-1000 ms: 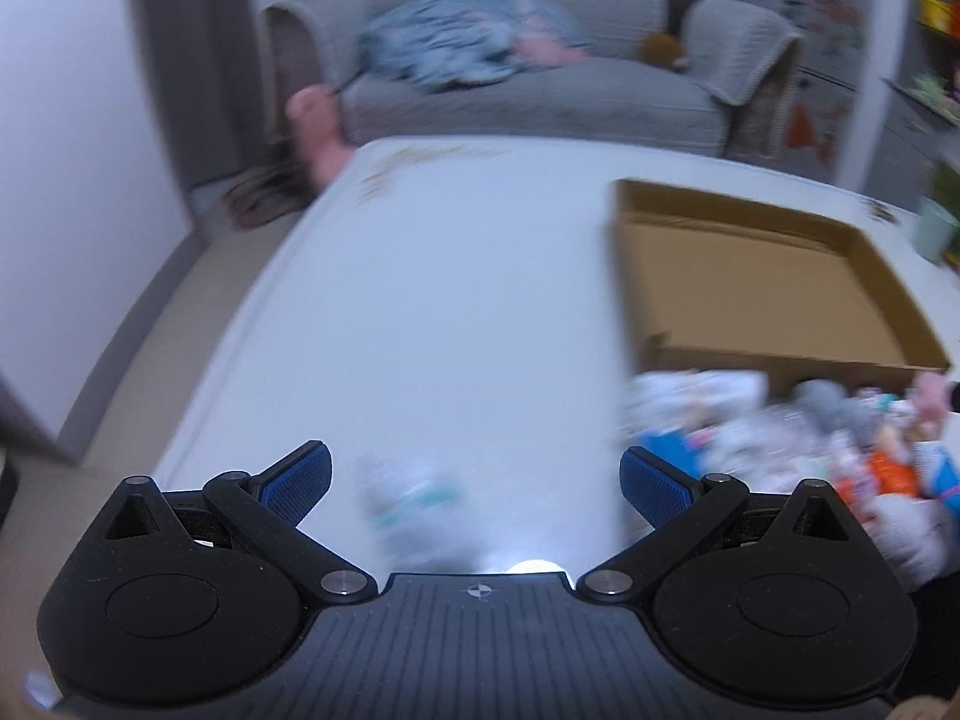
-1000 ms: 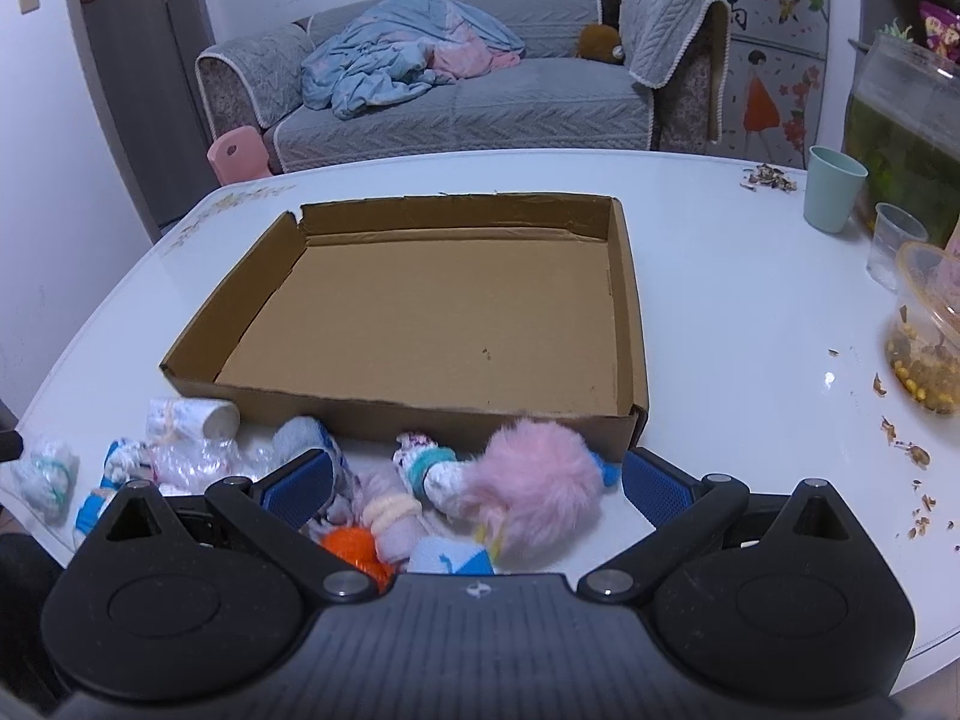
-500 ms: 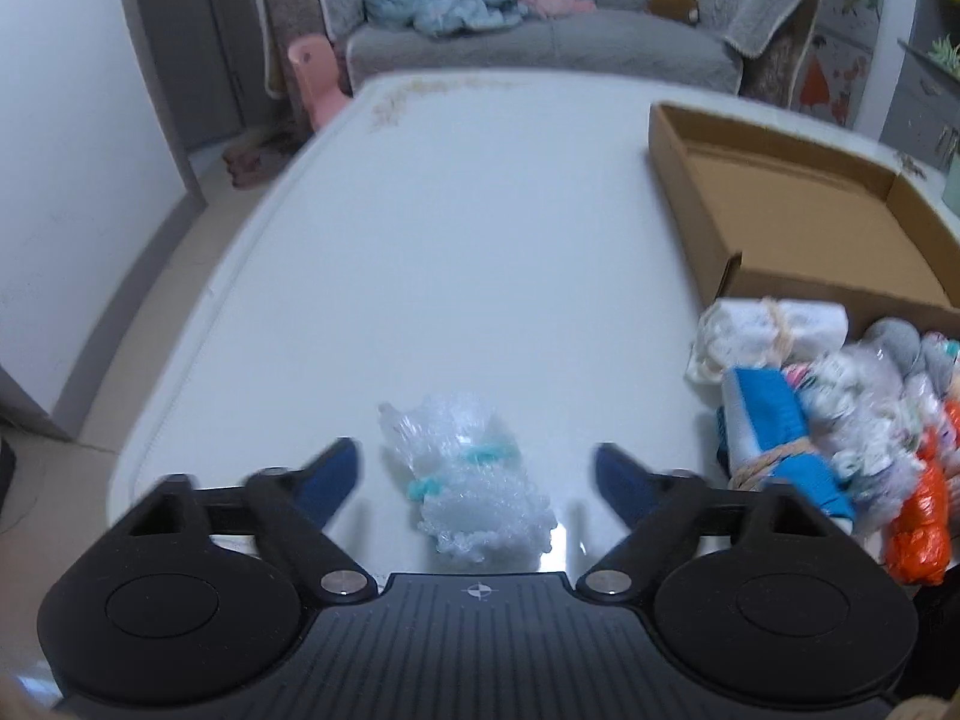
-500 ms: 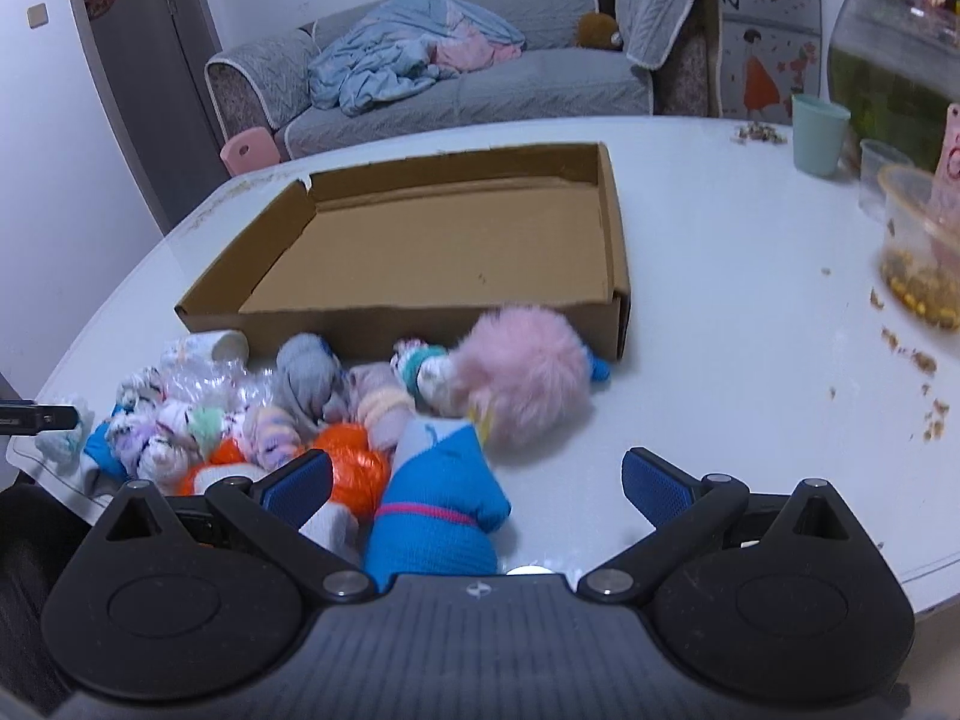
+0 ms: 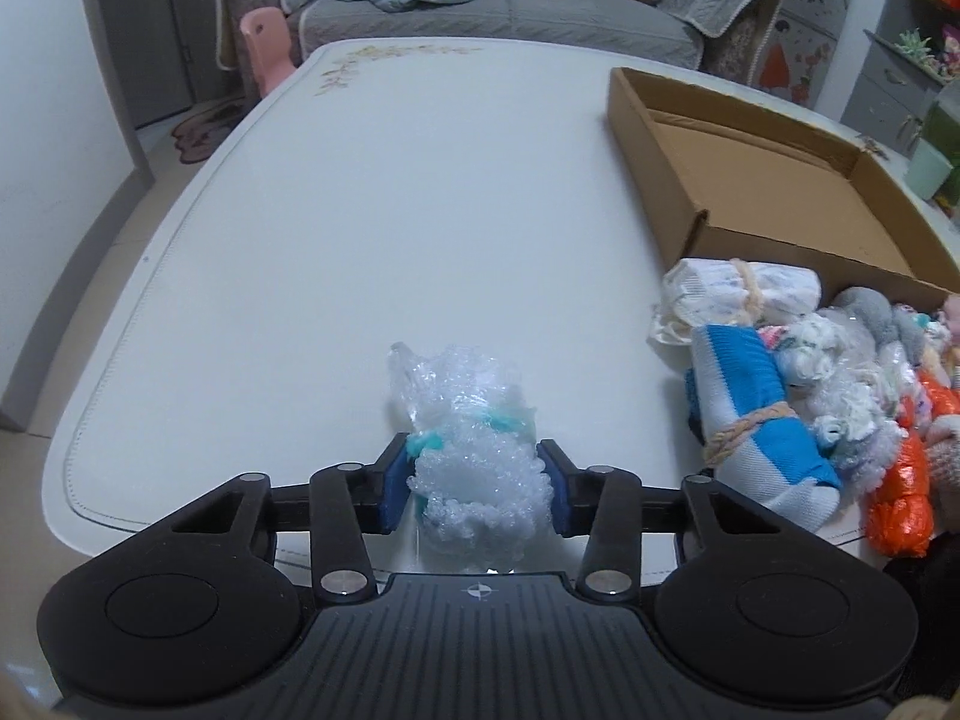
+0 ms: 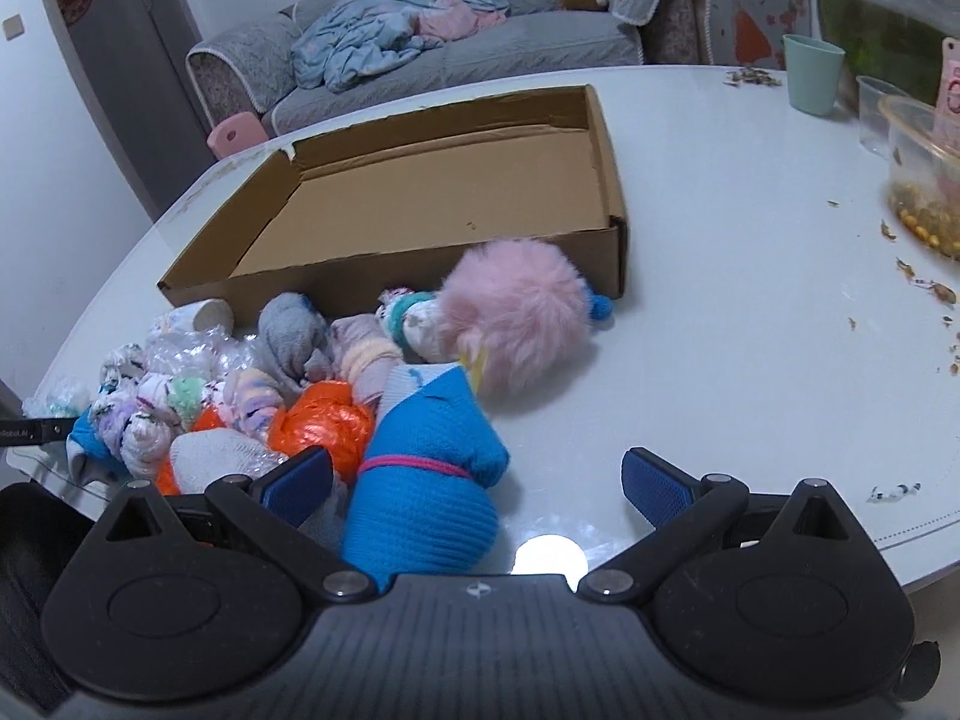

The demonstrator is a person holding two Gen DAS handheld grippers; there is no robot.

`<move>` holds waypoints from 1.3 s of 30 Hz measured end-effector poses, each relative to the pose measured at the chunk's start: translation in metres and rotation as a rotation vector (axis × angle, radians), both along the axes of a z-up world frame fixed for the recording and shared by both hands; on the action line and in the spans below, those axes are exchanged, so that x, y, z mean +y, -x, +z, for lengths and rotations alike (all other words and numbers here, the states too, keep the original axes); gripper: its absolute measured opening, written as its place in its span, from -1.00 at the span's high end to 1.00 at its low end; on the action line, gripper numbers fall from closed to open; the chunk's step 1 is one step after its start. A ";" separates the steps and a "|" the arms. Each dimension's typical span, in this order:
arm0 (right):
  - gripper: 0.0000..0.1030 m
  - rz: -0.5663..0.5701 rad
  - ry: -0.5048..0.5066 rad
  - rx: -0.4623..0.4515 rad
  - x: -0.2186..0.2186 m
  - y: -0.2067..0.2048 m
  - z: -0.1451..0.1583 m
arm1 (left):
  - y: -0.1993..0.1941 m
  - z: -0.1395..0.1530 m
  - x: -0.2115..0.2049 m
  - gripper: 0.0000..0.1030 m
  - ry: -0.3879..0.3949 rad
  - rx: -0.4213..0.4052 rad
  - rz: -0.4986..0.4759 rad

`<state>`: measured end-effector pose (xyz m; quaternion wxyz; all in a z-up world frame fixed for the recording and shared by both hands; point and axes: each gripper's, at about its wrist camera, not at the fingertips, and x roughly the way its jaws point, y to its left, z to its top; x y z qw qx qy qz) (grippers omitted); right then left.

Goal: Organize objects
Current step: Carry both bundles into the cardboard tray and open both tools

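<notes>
Your left gripper is closing on the bubble-wrap bundle, pads touching both sides, on the table left of the pile. Your right gripper stands open around the blue sock roll, near the box.

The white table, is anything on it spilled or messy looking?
Yes. Brown crumbs are scattered over the white table at its right side, near the clear bowl of yellow kernels. More bits lie beside the green cup.
</notes>
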<state>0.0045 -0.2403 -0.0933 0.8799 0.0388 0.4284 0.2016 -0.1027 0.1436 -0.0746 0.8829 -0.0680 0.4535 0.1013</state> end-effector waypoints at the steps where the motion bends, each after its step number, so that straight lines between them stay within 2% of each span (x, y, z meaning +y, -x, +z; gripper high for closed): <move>1: -0.98 -0.010 0.006 0.005 -0.001 -0.001 -0.001 | -0.001 0.000 -0.002 0.05 0.003 -0.004 -0.007; 3: -0.95 -0.017 0.020 0.012 -0.001 -0.002 -0.004 | -0.003 0.000 -0.005 0.07 0.002 -0.007 -0.017; 7: -0.75 0.018 0.083 -0.005 0.008 0.004 -0.010 | -0.008 0.000 -0.010 0.08 0.012 -0.011 -0.035; 9: -0.55 0.015 0.141 -0.040 0.014 0.007 -0.011 | -0.010 -0.001 -0.014 0.09 0.010 -0.011 -0.040; 11: -0.18 0.022 0.172 -0.070 0.016 0.011 -0.011 | -0.012 -0.001 -0.016 0.11 0.015 -0.014 -0.049; 12: -0.08 0.024 0.187 -0.083 0.016 0.012 -0.011 | -0.012 -0.001 -0.017 0.12 0.016 -0.017 -0.050; 13: 0.10 0.027 0.196 -0.093 0.016 0.013 -0.010 | -0.013 -0.001 -0.017 0.12 0.016 -0.018 -0.050; 21: 0.12 0.044 0.189 -0.115 0.005 0.009 -0.003 | -0.016 0.017 -0.019 0.14 0.008 -0.059 -0.058; 24: 0.12 0.052 0.150 -0.128 -0.004 0.005 0.014 | -0.022 0.035 -0.017 0.14 0.008 -0.086 -0.068; 27: 0.12 0.066 0.120 -0.181 -0.007 -0.006 0.046 | -0.037 0.060 -0.018 0.14 -0.003 -0.134 -0.098; 30: 0.12 0.086 0.066 -0.234 0.001 -0.027 0.083 | -0.067 0.089 -0.023 0.14 -0.017 -0.179 -0.127; 34: 0.11 0.125 -0.013 -0.283 0.025 -0.066 0.118 | -0.122 0.120 -0.049 0.14 -0.032 -0.237 -0.208; 36: 0.11 0.136 -0.048 -0.279 0.043 -0.092 0.125 | -0.155 0.124 -0.062 0.14 -0.040 -0.244 -0.237; 39: 0.11 0.155 -0.070 -0.243 0.071 -0.129 0.123 | -0.204 0.113 -0.077 0.13 -0.034 -0.236 -0.259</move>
